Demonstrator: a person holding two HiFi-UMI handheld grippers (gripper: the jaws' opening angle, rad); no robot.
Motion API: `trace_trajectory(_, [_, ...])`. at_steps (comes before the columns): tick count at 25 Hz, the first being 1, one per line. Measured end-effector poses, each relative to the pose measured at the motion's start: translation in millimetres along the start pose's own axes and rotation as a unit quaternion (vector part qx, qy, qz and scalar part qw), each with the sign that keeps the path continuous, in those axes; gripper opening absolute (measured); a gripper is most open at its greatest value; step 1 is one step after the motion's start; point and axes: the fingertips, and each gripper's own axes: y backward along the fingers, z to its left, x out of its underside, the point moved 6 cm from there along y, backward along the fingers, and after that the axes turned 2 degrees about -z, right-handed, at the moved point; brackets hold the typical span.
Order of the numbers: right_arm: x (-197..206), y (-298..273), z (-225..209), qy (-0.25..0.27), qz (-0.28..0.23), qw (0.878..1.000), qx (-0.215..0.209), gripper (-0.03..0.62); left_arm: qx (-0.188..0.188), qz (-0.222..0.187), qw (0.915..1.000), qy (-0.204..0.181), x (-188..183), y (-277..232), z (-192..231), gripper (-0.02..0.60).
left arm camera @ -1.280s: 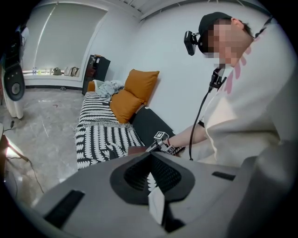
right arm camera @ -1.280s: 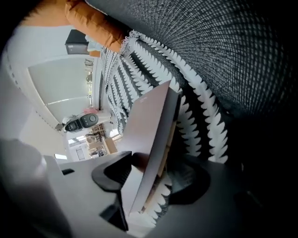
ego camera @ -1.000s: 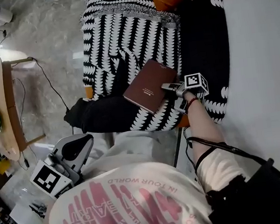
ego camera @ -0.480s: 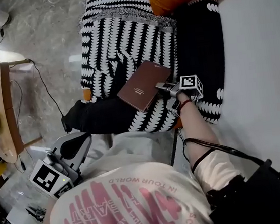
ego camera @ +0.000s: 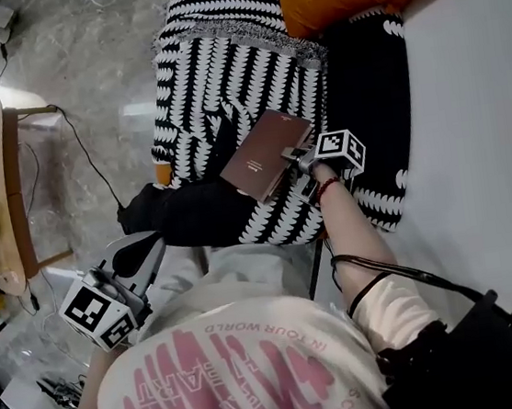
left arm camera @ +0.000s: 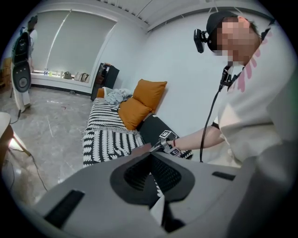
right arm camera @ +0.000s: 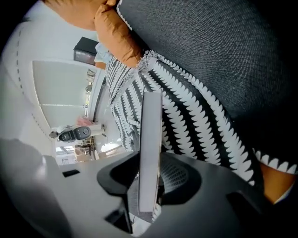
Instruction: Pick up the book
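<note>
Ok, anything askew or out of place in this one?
Nothing is spilled or damaged. The book sits tilted, clamped by one edge in the right gripper, whose jaws have just been closing on it, over the striped throw. The left gripper is shut and empty.

Daylight comes in softly through the blinds [left arm camera: 74,51] at the far end, and the room is bright and even, with only faint shadows. The glossy floor [ego camera: 88,44] carries pale patches of glare. Both gripper views bulge like a fisheye — walls bend and the corners fall to black. Whatever sits nearest those lenses goes soft. In the right gripper view the book [right arm camera: 151,130] shows a pale edge — perhaps washed out. The head view is reasonably sharp.
</note>
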Motion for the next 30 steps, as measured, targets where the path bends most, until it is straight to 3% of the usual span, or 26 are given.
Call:
trace_trajectory(7, [-0.5, -9.1, 20.4, 0.02, -0.006, 0.997, 0.07, 0.147, -0.005, -0.033, 0.9993, 0.017, -7.4, -4.9, 27.5, 0.008])
trace_trajectory(14, [0.8, -13.6, 35.0, 0.025, -0.017, 0.994, 0.104, 0.149, -0.008, -0.05, 0.9983, 0.028, -8.0, 10.3, 35.1, 0.008])
trace_trajectory(30, [1.1, -17.8, 31.9, -0.001, -0.041, 0.993, 0.115, 0.149, -0.017, -0.051, 0.9976, 0.043, 1.9, 20.2, 37.9, 0.008])
